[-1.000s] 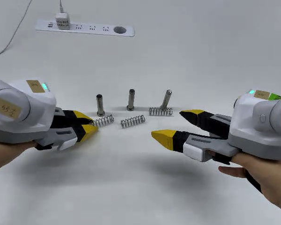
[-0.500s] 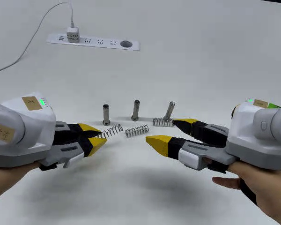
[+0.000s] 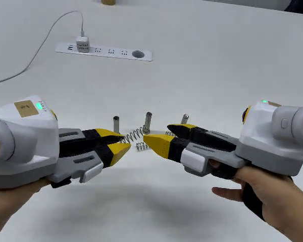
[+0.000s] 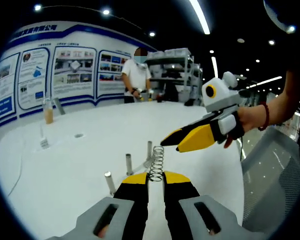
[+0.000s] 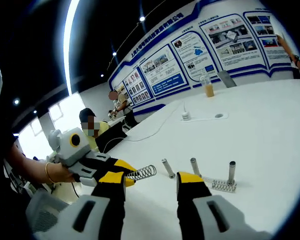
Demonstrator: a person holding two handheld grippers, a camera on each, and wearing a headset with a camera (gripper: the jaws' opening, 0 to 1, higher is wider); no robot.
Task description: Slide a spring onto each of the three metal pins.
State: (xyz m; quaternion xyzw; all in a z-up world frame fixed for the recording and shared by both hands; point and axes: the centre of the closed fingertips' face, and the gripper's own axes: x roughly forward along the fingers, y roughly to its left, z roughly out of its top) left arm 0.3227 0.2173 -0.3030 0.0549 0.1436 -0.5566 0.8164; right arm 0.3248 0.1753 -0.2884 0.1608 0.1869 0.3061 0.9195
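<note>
Gripping a spring (image 4: pixel 156 162) by its near end, the left gripper (image 3: pixel 124 141) is clamped; the coil sticks out at 12 o'clock past the tips. Right gripper (image 3: pixel 157 133) jaws are spread and empty. Three pins (image 3: pixel 148 121) stand beyond. A second spring (image 5: pixel 220 186) lies at one pin's foot.

You have three metal pins in a row: the left pin (image 3: pixel 116 122), the middle pin (image 3: pixel 148 121) and the right pin (image 3: pixel 184 119). There are three springs: the held spring (image 3: pixel 135 134) at eight o'clock from the middle pin, the loose spring (image 3: pixel 140 146) at seven o'clock from it, and the far spring (image 5: pixel 221 186) at nine o'clock from the right pin's foot. You hold two grippers, the left gripper (image 3: pixel 123 141) and the right gripper (image 3: pixel 157 133), and at eleven o'clock from the pins lies one power strip (image 3: pixel 103 51) with one charger (image 3: pixel 82 44).
</note>
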